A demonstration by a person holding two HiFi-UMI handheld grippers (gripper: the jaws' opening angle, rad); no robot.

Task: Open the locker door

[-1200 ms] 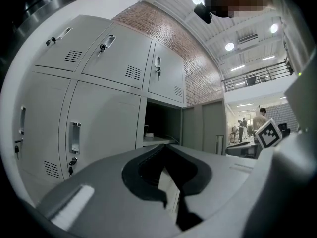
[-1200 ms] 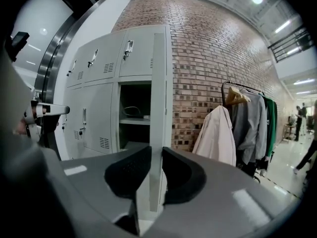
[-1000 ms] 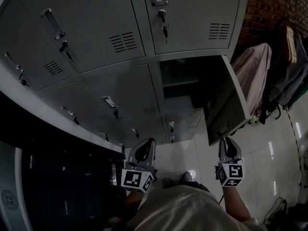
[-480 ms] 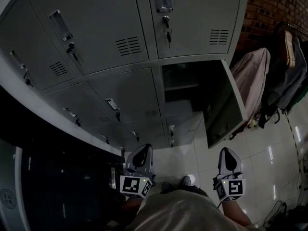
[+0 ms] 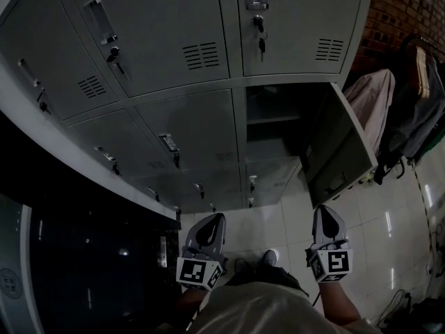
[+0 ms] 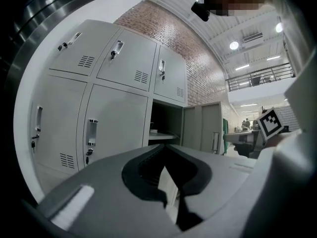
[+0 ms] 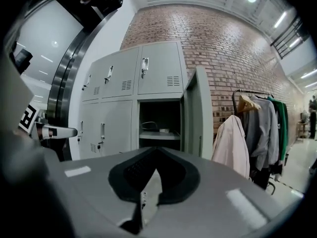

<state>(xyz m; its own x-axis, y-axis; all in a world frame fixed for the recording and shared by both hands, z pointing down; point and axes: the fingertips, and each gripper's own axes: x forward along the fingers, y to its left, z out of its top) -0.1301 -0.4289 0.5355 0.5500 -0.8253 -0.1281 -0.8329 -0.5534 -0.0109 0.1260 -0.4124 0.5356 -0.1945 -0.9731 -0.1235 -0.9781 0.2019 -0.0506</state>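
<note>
A bank of grey lockers [image 5: 181, 47] fills the wall ahead. One middle-row locker door [image 5: 337, 152] stands swung wide to the right, and its dark compartment [image 5: 274, 127] shows a shelf. The door [image 7: 195, 113] also appears edge-on in the right gripper view and further off [image 6: 205, 128] in the left gripper view. My left gripper [image 5: 214, 220] and right gripper [image 5: 325, 213] hang low near my body, well short of the lockers. Both are shut with nothing between the jaws, and neither touches the door.
A clothes rack at the right holds a pale jacket [image 5: 368, 103] and dark coats [image 5: 417, 103] against a brick wall [image 5: 410, 5]. A dark glossy panel [image 5: 83, 256] stands at the left. My shoes [image 5: 268, 257] rest on white floor tiles [image 5: 375, 214].
The head view has swung, so the lockers now sit further right in the picture. Both grippers have dropped slightly toward my body. The door stays open as before.
</note>
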